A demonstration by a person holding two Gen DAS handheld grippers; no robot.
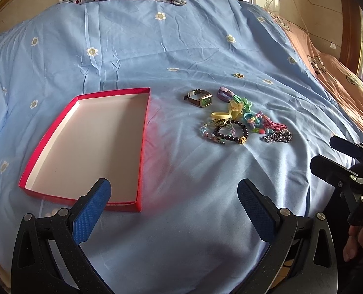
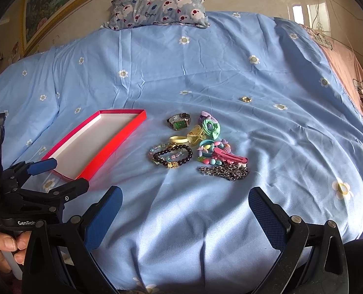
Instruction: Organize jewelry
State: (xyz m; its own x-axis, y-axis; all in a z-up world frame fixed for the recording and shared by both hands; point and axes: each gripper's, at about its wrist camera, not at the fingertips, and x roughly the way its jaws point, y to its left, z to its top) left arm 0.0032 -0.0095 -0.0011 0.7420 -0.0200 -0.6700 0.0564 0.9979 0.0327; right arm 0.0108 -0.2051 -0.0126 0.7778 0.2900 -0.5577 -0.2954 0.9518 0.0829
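Note:
A shallow red box (image 1: 90, 147) with a white inside lies open on the blue bedsheet (image 1: 181, 49), left of a pile of jewelry. The pile holds a square-faced watch (image 1: 201, 98), a dark bead bracelet (image 1: 230, 132), a yellow band (image 1: 220, 115), a metal chain (image 2: 224, 171), a pink hair clip (image 2: 230, 158) and a yellow claw clip (image 2: 196, 133). A small ring (image 2: 246, 99) lies apart, farther back. My left gripper (image 1: 174, 191) is open over the box's near right corner. My right gripper (image 2: 185, 193) is open, a little short of the chain, holding nothing.
A patterned pillow (image 2: 159, 5) lies at the head of the bed. A peach blanket (image 2: 353, 73) covers the bed's right side. A framed picture (image 2: 49, 7) leans at the back left. A hand (image 2: 2, 245) grips the left tool's handle.

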